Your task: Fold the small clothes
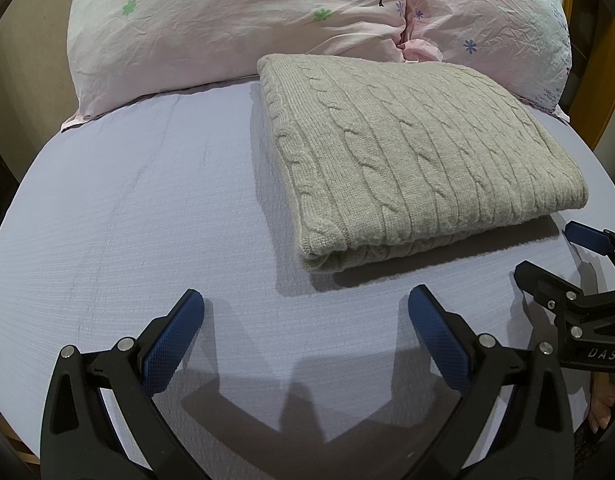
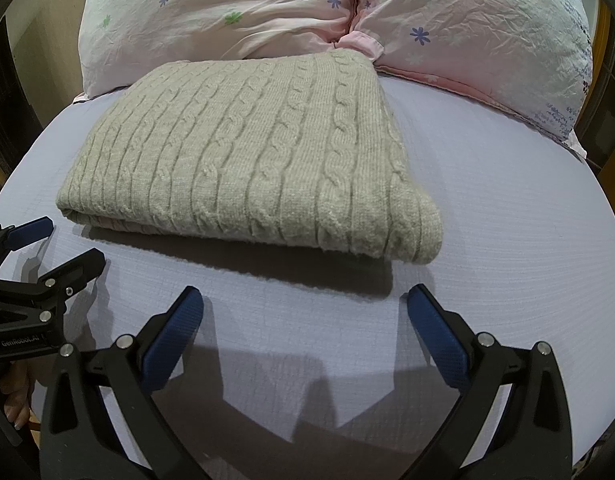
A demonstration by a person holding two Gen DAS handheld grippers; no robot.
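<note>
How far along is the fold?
Looks done: the sweater lies on the sheet as a compact, layered rectangle, its far edge against the pillows. In hand: nothing; the left gripper and right gripper are both open, empty and short of its near edge. Left: perhaps only squaring up. No other garment is in view.

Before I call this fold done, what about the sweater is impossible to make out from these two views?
- Cable-knit sweater: sleeves and collar folded inside, both views.
- Its far edge: in the right wrist view it merges into the floral pillows.
- Underside: pressed against the lavender sheet.
- Layer count: shadowed near edge, left wrist view.
</note>
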